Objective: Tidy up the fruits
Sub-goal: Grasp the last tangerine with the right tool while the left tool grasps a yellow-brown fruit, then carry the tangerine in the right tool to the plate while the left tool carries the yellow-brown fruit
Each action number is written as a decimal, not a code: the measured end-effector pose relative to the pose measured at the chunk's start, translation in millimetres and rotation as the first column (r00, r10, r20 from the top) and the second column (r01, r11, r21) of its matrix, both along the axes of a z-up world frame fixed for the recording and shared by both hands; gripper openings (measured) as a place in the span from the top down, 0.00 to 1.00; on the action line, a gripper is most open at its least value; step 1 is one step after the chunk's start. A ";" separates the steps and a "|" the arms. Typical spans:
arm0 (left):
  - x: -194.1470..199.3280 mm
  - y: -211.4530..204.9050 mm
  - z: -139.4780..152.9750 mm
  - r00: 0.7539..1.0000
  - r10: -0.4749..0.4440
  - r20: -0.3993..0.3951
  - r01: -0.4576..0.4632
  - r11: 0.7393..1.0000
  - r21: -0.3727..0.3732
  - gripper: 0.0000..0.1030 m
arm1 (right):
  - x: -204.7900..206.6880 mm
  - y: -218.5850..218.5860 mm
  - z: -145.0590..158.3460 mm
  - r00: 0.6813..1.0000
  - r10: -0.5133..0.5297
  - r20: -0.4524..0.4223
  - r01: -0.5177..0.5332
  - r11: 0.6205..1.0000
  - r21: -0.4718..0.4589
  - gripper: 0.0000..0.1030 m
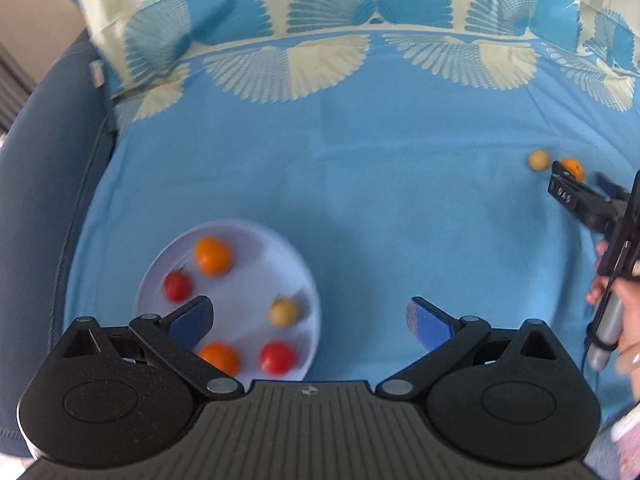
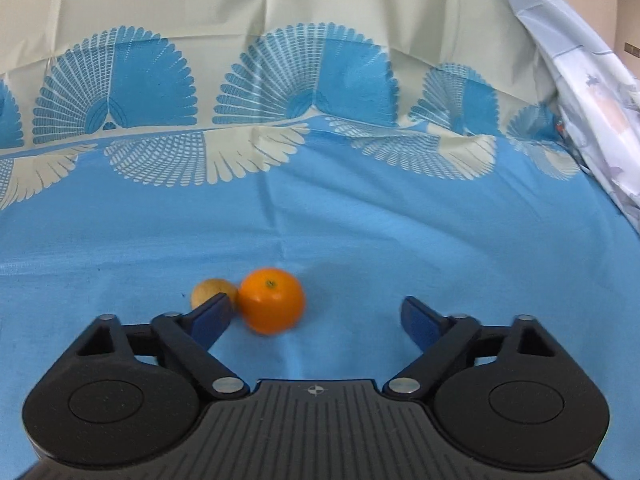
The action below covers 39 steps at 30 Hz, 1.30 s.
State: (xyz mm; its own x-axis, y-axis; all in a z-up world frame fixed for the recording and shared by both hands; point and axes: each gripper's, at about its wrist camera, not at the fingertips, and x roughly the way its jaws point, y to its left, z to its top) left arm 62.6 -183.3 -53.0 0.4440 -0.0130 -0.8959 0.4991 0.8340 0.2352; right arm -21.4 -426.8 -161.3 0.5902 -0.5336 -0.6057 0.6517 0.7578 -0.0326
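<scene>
Right tongs [image 2: 316, 316] spread around the orange [image 2: 271, 300] on the cloth [image 2: 360, 232]; left tongs [image 1: 310, 320] spread, empty. Orange looks light, firm, rolls easily: pinch across its middle.

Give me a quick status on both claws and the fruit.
Left claw open, empty, over plate with five fruits. Right claw open, closing in on orange. Small yellow fruit touches orange by the left finger, may get bumped.

Creased matt cloth [image 2: 360, 232], glossy orange [image 2: 271, 300], seemingly smooth plate [image 1: 248, 276]
</scene>
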 end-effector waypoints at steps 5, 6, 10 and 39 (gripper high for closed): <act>9.2 -59.3 -20.0 0.994 -0.113 0.010 0.113 0.991 -0.071 0.00 | -20.3 -14.6 7.5 0.998 -0.069 0.016 0.068 0.997 0.037 0.63; 11.2 -74.5 -26.8 0.991 -0.131 0.003 0.131 0.988 -0.086 0.00 | -32.7 -21.9 11.7 0.992 -0.124 0.021 0.123 0.992 0.040 0.63; 13.2 -139.0 -59.2 0.976 -0.215 -0.042 0.208 0.968 -0.139 0.00 | -85.8 -54.4 17.2 0.947 -0.319 0.035 0.318 0.947 0.037 0.62; -9.8 -163.9 -53.0 0.971 -0.237 0.012 0.236 0.957 -0.166 0.72 | -105.1 -70.6 5.0 0.887 -0.453 0.084 0.447 0.891 0.084 0.62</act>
